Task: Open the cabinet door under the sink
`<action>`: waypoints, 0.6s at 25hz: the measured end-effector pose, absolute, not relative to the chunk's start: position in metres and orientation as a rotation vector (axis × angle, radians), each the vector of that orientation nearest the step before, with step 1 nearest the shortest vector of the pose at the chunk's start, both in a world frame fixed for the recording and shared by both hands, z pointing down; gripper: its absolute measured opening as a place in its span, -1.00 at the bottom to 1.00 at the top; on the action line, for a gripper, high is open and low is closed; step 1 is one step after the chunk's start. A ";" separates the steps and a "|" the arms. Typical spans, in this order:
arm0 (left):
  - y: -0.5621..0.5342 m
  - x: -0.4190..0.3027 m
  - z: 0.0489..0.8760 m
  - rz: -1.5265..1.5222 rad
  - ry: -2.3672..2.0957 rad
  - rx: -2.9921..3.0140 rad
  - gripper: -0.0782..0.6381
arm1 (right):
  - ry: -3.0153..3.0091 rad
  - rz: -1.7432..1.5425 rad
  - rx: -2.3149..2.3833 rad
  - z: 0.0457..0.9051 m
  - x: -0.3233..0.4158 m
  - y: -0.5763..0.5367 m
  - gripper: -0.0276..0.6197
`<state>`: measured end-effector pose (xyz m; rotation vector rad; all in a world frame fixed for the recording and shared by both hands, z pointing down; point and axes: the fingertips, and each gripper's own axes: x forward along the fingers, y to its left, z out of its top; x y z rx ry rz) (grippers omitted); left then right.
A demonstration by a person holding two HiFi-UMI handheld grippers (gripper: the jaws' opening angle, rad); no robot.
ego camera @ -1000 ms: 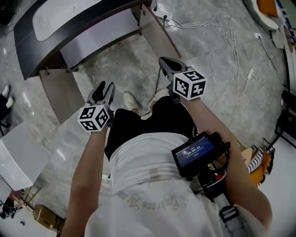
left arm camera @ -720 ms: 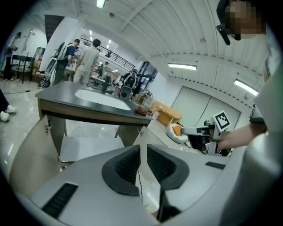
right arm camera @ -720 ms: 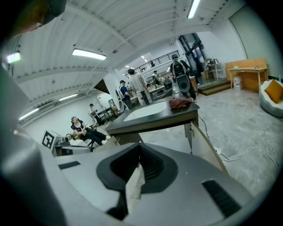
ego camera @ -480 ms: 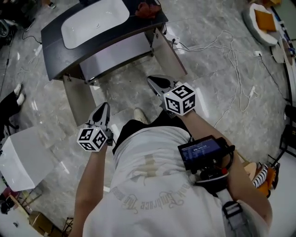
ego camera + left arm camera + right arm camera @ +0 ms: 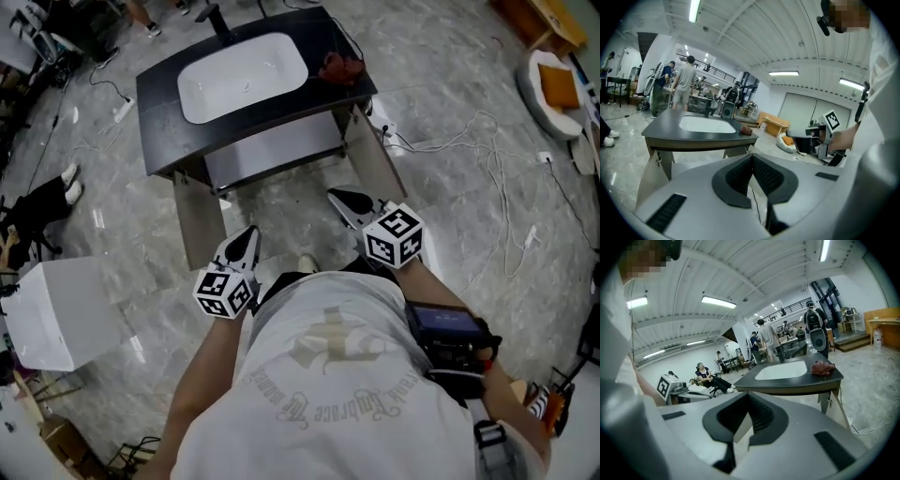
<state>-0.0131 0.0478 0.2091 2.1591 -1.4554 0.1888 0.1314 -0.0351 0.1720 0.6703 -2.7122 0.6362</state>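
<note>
Counter [image 5: 159, 112] dead ahead at twelve o'clock, and both cabinet doors stand swung out toward us: left door [image 5: 199, 230] at eleven, right door [image 5: 377, 169] at one, walling in a lane. Bare floor [image 5: 281, 211] between them, open right up to the cabinet front. Left gripper [image 5: 247, 234], jaws together, hangs just beside the left door's edge; right gripper [image 5: 341, 198], jaws together too, near the right door. White box [image 5: 56, 314] blocks nine o'clock. Cables [image 5: 487, 141] litter the floor from one to three.

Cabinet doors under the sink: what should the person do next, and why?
Probably just stand down: the left door and right door already stand swung open, and the left gripper and right gripper are shut, empty, clear of them.
</note>
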 end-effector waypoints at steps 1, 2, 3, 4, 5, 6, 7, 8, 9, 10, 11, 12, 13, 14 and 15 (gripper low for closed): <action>0.044 -0.010 0.207 0.187 -1.448 2.173 -0.75 | -2.709 0.637 0.666 0.172 0.133 -0.033 -0.87; 0.040 -0.008 0.203 0.192 -1.443 2.191 -0.75 | -2.707 0.638 0.660 0.173 0.133 -0.031 -0.87; 0.036 -0.007 0.200 0.200 -1.442 2.211 -0.75 | -2.706 0.638 0.654 0.175 0.132 -0.031 -0.87; 0.032 -0.008 0.196 0.208 -1.444 2.224 -0.75 | -2.702 0.641 0.651 0.177 0.130 -0.032 -0.87; 0.031 -0.009 0.195 0.211 -1.449 2.229 -0.75 | -2.696 0.644 0.649 0.179 0.128 -0.034 -0.87; 0.030 -0.011 0.194 0.209 -1.457 2.225 -0.75 | -2.689 0.646 0.645 0.182 0.127 -0.036 -0.87; 0.032 -0.013 0.195 0.203 -1.466 2.216 -0.75 | -2.684 0.646 0.640 0.184 0.125 -0.036 -0.87; 0.034 -0.015 0.197 0.197 -1.475 2.206 -0.75 | -2.682 0.642 0.634 0.186 0.123 -0.036 -0.87; 0.037 -0.017 0.200 0.192 -1.481 2.197 -0.75 | -2.683 0.634 0.631 0.187 0.121 -0.036 -0.87; 0.039 -0.017 0.202 0.189 -1.484 2.190 -0.75 | -2.687 0.627 0.631 0.187 0.119 -0.036 -0.87; 0.041 -0.017 0.205 0.188 -1.484 2.187 -0.75 | -2.691 0.624 0.633 0.187 0.118 -0.036 -0.87; 0.041 -0.016 0.207 0.189 -1.481 2.186 -0.75 | -2.696 0.625 0.635 0.187 0.117 -0.037 -0.87; 0.041 -0.015 0.208 0.191 -1.476 2.188 -0.75 | -2.701 0.628 0.636 0.186 0.117 -0.038 -0.87; 0.040 -0.015 0.208 0.192 -1.473 2.190 -0.75 | -2.704 0.629 0.636 0.185 0.116 -0.038 -0.87; 0.039 -0.015 0.207 0.191 -1.471 2.192 -0.75 | -2.705 0.628 0.635 0.184 0.115 -0.038 -0.87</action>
